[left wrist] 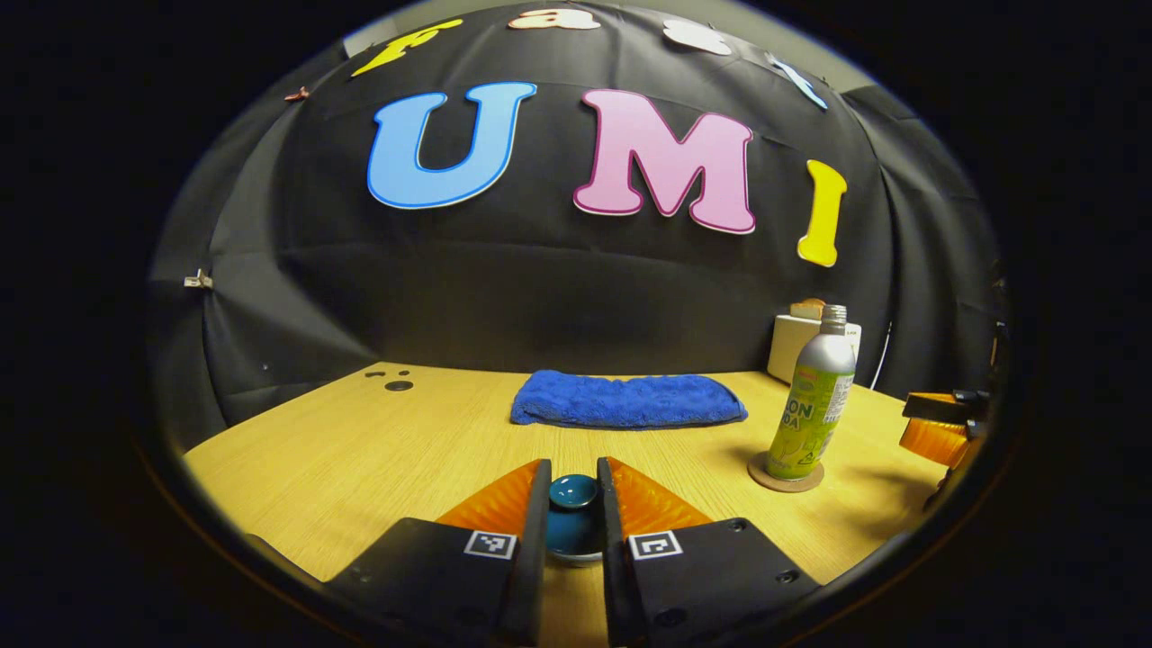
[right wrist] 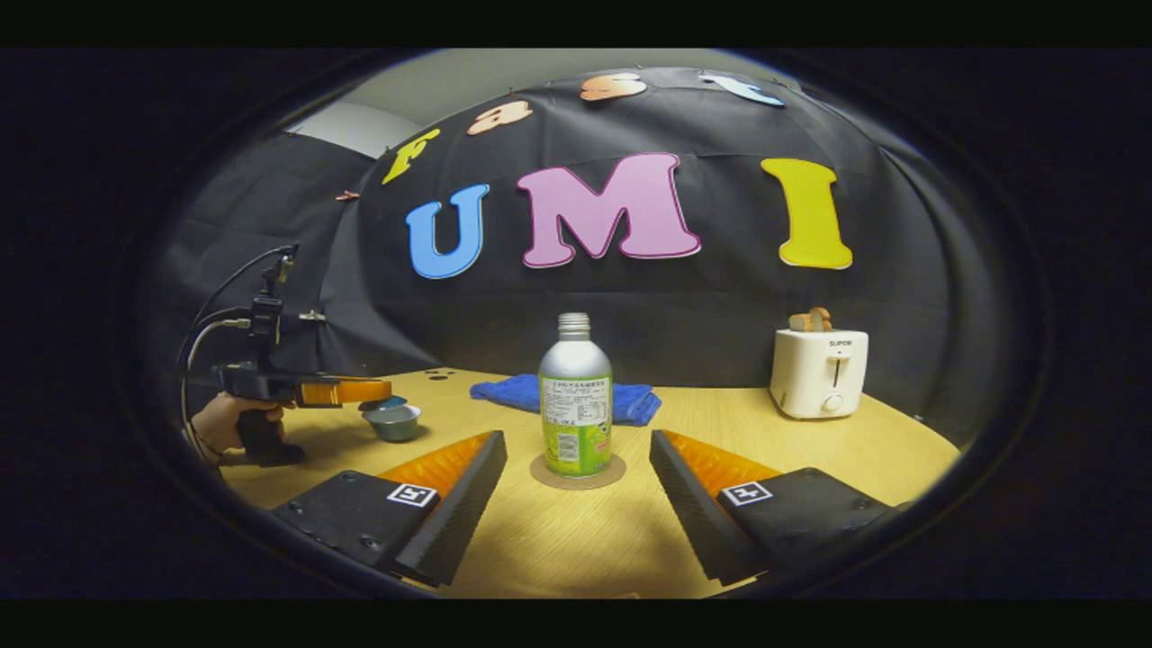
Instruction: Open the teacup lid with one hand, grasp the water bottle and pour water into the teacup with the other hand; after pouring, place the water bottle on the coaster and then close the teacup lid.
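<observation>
The teacup lid (left wrist: 573,493), a dark teal piece with a round knob, sits between the two fingers of the left gripper (left wrist: 573,490), which are drawn close against the knob's sides and appear clamped on it. In the right gripper view the lid (right wrist: 382,404) hangs tilted just above the teacup (right wrist: 393,421), a small grey-blue bowl-shaped cup on the wooden table (right wrist: 576,540), with the left gripper (right wrist: 382,391) over it and a hand (right wrist: 236,421) gripping its handle to the left of the cup. The water bottle (right wrist: 575,396), a silver can-shaped bottle with a green label and no cap visible on its threaded neck, stands upright on the round brown coaster (right wrist: 577,472), to the right of the teacup. The right gripper (right wrist: 576,450) has its fingers spread wide apart, one on either side of the bottle and clear of it, the bottle standing just beyond the fingertips. Behind the bottle lies a folded blue towel (right wrist: 567,399), and farther right of the bottle, near the table's back edge, stands a white toaster (right wrist: 819,372) with bread in its slots.
</observation>
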`<state>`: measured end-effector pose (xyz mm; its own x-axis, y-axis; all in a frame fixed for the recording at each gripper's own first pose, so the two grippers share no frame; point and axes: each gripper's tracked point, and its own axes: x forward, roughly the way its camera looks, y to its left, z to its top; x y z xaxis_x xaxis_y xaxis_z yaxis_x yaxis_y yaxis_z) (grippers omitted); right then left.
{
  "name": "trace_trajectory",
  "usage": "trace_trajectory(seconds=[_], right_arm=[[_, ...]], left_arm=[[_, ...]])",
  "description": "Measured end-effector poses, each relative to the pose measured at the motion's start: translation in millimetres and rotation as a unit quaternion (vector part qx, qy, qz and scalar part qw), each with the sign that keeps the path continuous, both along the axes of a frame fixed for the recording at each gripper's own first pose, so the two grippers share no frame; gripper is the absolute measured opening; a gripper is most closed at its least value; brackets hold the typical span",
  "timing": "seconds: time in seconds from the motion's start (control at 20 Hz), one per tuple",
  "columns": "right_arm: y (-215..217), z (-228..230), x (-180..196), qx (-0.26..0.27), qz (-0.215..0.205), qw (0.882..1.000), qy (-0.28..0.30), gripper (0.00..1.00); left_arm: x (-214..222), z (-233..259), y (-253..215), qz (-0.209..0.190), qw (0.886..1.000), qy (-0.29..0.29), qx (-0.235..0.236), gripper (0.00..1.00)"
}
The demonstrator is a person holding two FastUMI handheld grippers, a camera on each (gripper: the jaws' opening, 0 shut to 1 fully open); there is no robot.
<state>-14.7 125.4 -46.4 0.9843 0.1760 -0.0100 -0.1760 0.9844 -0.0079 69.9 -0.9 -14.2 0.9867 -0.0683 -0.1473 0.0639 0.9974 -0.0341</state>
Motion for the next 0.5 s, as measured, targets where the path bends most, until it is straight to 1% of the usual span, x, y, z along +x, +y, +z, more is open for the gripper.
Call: trace_trajectory(seconds=[0.1,0.2,0.25,0.3,0.45,0.5], right_arm=[[2.8,-0.1,-0.3,0.0,0.007,1.0,0.0,0.98],[4.2,-0.3,-1.6,0.0,0.012,1.0,0.0,0.98],[4.9,-0.2,-1.6,0.001,0.013,1.0,0.0,0.98],[6.6,-0.3,-1.8,0.001,0.017,1.0,0.0,0.98],[6.8,-0.4,-3.0,0.001,0.02,1.0,0.001,0.98],[6.7,-0.2,-2.7,0.001,0.02,1.0,0.001,0.98]], left_arm=[[1.6,-5.6,0.6,0.006,1.0,0.009,0.007,0.31],[3.2,-7.3,-3.3,0.005,1.0,0.011,0.003,0.31],[3.6,-8.0,-3.9,0.005,1.0,0.012,0.005,0.28],[5.0,-9.2,-2.5,0.009,1.0,0.013,0.015,0.31],[5.4,-11.9,-3.7,0.008,1.0,0.016,0.026,0.31],[5.6,-11.7,-3.3,0.008,0.999,0.016,0.027,0.34]])
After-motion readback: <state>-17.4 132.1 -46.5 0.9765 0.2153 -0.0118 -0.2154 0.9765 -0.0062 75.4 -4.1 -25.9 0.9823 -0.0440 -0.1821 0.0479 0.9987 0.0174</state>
